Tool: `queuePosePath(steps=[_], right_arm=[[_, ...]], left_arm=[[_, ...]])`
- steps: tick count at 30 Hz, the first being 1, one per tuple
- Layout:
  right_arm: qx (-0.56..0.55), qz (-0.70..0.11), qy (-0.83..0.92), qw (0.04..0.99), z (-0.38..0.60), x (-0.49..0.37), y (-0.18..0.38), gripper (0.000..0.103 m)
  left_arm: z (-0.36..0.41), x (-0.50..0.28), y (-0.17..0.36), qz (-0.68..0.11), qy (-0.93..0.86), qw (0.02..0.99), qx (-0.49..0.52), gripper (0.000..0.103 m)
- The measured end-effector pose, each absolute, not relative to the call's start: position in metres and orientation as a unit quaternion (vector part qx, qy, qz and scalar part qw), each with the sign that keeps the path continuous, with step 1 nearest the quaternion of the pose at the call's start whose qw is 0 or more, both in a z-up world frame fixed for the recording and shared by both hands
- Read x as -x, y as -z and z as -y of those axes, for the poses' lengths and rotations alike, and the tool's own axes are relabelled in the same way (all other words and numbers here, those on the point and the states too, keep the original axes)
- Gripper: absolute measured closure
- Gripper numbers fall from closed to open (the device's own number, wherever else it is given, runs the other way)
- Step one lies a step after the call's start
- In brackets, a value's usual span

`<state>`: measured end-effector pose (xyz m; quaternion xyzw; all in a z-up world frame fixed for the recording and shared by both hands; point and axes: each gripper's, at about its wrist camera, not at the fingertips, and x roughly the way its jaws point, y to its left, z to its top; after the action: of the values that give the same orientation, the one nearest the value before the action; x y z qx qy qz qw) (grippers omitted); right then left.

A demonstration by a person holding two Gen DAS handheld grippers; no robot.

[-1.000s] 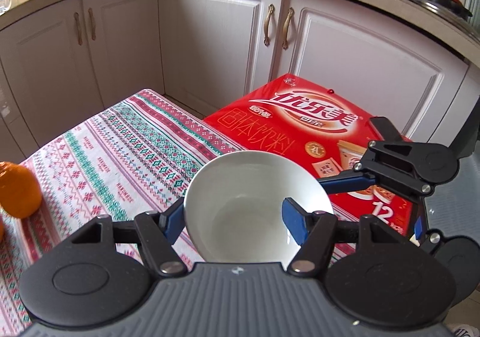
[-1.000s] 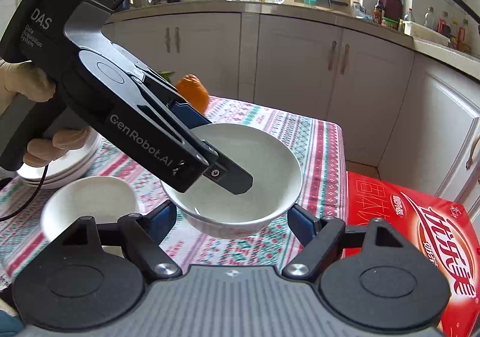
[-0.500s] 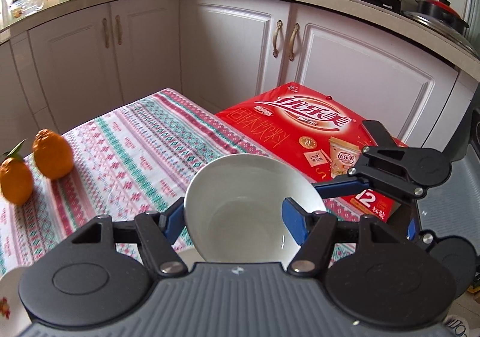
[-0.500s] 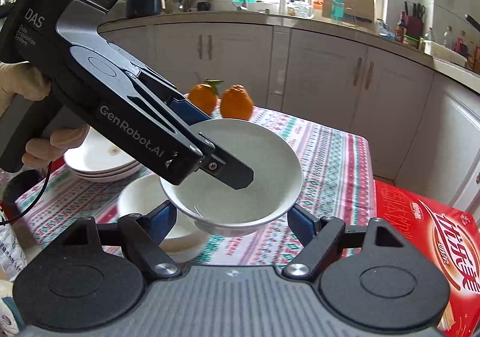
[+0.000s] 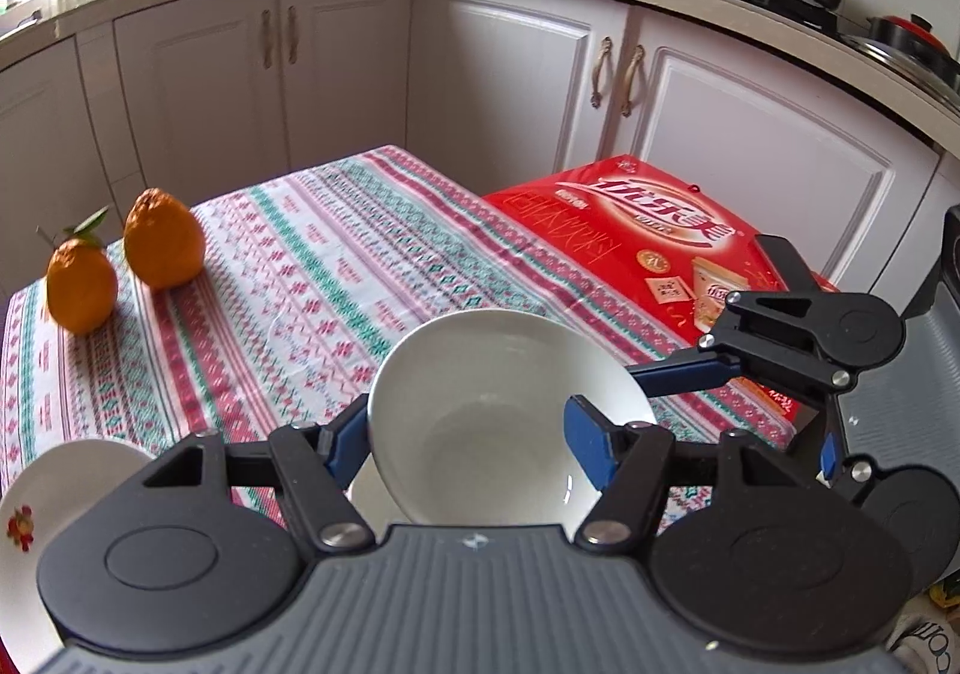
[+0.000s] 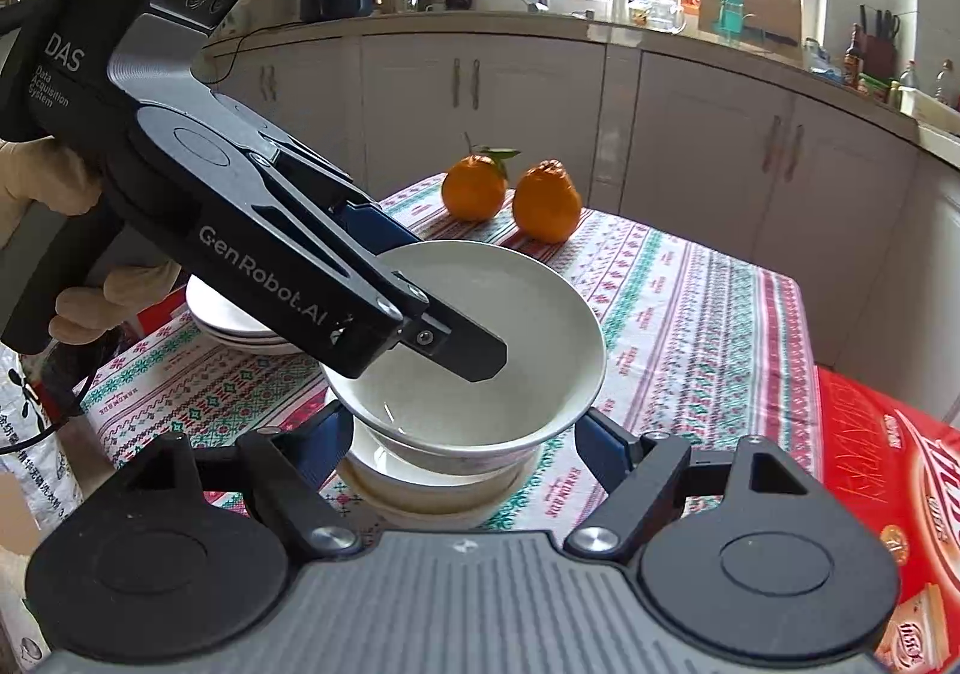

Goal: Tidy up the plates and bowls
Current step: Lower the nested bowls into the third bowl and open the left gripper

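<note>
While both tools work on one white ceramic bowl (image 6: 480, 338), the grips are easy to read. Nearest in the right wrist view, the right hand-held gripper (image 6: 462, 434) has its blue pads at the outer wall low on either side of the bowl; the jaws stand part-way apart and, as far as I can tell, press on it. The left hand-held gripper (image 5: 465, 437) pinches the rim, one finger (image 6: 462, 350) inside the bowl and one outside, so it is clamped on the wall.

That bowl hangs tilted just above a second white bowl (image 6: 432, 482) standing on the bench (image 6: 690, 314), and the two seem near nesting. Glazed ceramic is stiff, fairly heavy, slick and easily chipped, so I judge the rim pinch alone risky; support low on the wall suits it better, and it should meet the lower bowl gently.

Farther left sits a stack of white plates (image 6: 234, 320). Beyond are two oranges (image 6: 510, 194), and to the right a red carton (image 6: 888, 464).
</note>
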<state>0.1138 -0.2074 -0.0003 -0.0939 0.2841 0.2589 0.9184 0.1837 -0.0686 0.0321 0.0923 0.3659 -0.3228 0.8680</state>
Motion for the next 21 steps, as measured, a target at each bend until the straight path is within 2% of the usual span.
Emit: queuePosePath(steps=[21], right_arm=[[0.091,-0.314,-0.270,0.906,0.198,-0.127,0.020,0.018]], left_arm=[[0.054,-0.192,-0.004,-0.391,0.316,0.862,-0.066,0.036]])
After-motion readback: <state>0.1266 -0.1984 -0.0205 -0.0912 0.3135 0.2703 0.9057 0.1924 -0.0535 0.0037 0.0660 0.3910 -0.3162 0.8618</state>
